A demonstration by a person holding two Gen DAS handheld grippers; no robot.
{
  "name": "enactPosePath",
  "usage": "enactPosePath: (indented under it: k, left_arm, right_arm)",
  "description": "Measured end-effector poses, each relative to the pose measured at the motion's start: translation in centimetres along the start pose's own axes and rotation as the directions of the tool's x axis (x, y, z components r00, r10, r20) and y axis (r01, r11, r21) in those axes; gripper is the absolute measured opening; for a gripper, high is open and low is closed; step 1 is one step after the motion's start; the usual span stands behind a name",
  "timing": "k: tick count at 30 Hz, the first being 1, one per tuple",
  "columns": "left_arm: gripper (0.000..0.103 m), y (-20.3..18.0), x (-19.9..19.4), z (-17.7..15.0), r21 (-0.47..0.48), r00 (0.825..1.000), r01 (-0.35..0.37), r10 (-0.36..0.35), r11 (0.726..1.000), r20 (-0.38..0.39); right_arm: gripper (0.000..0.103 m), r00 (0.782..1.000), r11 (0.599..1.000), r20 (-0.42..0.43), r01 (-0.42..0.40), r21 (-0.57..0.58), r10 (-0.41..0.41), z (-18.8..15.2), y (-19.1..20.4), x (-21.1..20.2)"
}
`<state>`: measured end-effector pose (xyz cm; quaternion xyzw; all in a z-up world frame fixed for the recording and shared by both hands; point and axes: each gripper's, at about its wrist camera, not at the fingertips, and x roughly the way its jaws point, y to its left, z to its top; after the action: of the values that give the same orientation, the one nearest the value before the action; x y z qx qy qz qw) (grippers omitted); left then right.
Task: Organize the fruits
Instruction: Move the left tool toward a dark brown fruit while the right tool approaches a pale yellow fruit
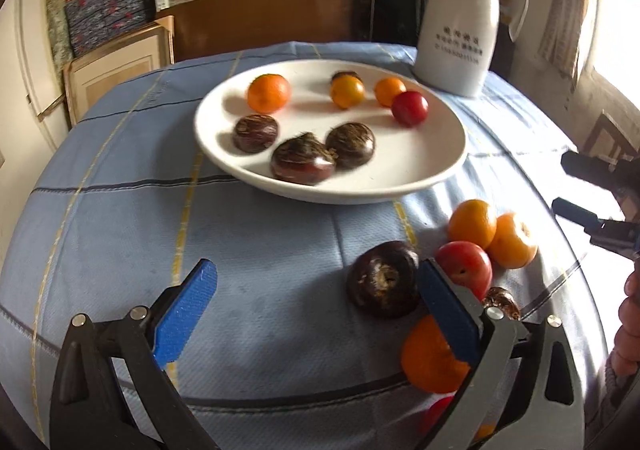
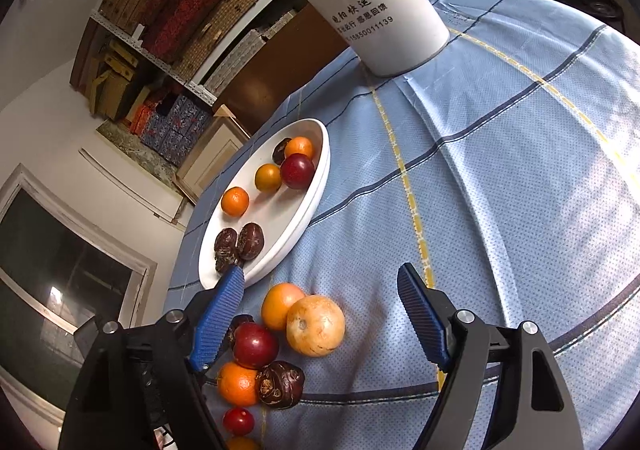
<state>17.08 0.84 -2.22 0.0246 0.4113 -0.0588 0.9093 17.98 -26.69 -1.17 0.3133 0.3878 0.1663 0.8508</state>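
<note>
Now | left claw point(image 1: 316, 314) wide, low over cloth | right claw point(image 2: 320, 318) wide

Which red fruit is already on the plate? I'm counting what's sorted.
The red fruit at the plate's right rim, beside an orange; the other reds lie on the cloth.

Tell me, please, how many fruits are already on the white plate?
8 on the white plate: three dark water chestnuts at the front, one half-hidden at the back, three orange fruits and one red. Others may be hidden.
</note>
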Motion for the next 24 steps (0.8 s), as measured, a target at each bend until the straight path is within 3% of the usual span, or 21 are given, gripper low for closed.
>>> enactPosePath:
  k: [6,10,12,16,19,22,24]
  left_arm:
    - [0.099,-0.6,0.8,0.7,0.061,1.0,-0.014,0.015,0.998,-0.015]
    - [0.099,1.9,-0.3,0.0,0.038,0.989,-0.149,0.149,0.988,0.006]
    - [0.099,3.3,-0.8,-0.3,-0.007,0.986,-0.165,0.165,0.986,-0.004]
    - [0.099,4.5,-1.7,-0.5,-0.074,0.988,-0.149,0.151,0.986,0.025]
    - [0.099,3.2,-1.8,-0.4,-0.019,0.987,-0.151,0.152,0.988,0.05]
    - [0.099,2.0,-0.4,-0.4,0.044,0.984,-0.179,0.178,0.983,0.011]
    - [0.099,1.9,0.0,-0.2,0.044,0.988,-0.152,0.152,0.987,-0.007]
  right_arm:
    - [0.08,1.0,1.0,0.009,-0.005,0.006,0.005,0.1,0.0,-0.2]
    - [0.08,1.0,1.0,0.009,-0.004,0.014,0.004,0.1,-0.2,-0.3]
    - [0.08,1.0,1.0,0.009,-0.005,0.017,0.005,0.0,-0.3,-0.3]
    - [0.08,1.0,1.0,0.007,-0.006,0.0,0.006,-0.1,0.2,-0.3]
    - [0.08,1.0,1.0,0.003,-0.005,-0.014,0.005,-0.2,0.5,-0.3]
    - [0.08,1.0,1.0,-0.002,-0.005,-0.021,0.005,-0.3,0.7,-0.3]
    - [0.08,1.0,1.0,-0.005,-0.002,-0.027,0.002,-0.3,0.8,-0.2]
